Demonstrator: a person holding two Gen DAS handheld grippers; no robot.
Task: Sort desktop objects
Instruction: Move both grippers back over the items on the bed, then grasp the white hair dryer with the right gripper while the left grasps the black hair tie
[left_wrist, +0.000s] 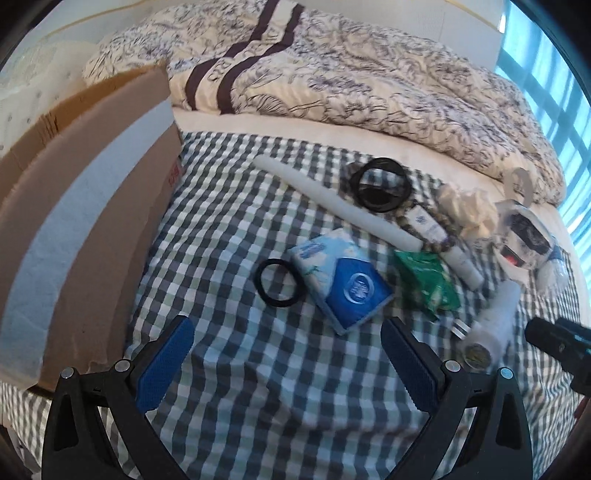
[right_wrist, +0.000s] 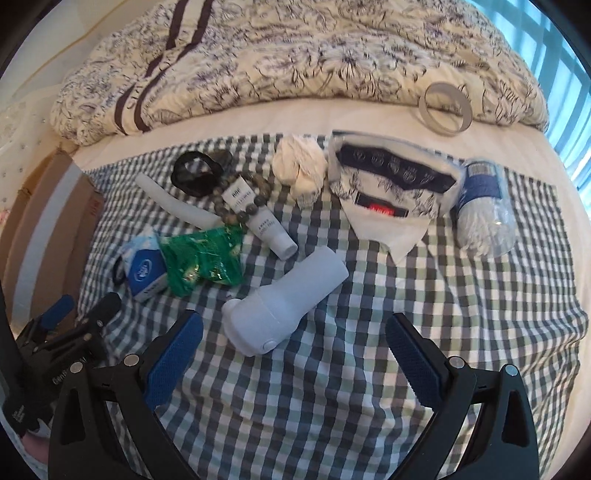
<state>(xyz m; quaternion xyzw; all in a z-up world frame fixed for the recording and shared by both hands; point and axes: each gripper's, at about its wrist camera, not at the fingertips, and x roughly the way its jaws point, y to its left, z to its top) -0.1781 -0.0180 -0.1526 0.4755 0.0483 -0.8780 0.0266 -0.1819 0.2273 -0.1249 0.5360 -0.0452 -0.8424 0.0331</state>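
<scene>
Checked cloth (left_wrist: 258, 369) in blue, green and white covers the near part of a bed, with a rumpled floral quilt (left_wrist: 351, 74) heaped along its far edge. Both grippers hover above the cloth with jaws spread wide and nothing between them. Bare cloth lies directly under and ahead of the left gripper (left_wrist: 288, 365); just beyond it sit a black ring (left_wrist: 281, 283) and a blue tissue pack (left_wrist: 341, 284), touching or nearly so. To its left, a cardboard box (left_wrist: 85, 206) walls off that side. Ahead of the right gripper (right_wrist: 295, 362), close to its left finger, lies a white handheld device (right_wrist: 286, 302). Open cloth stretches ahead and to the right of it. Farther off lie a green wrapper (right_wrist: 201, 258), a white tube (right_wrist: 258, 218), crumpled paper (right_wrist: 299, 166), a patterned tissue packet (right_wrist: 388, 192) and a bag of cotton swabs (right_wrist: 484, 210).
</scene>
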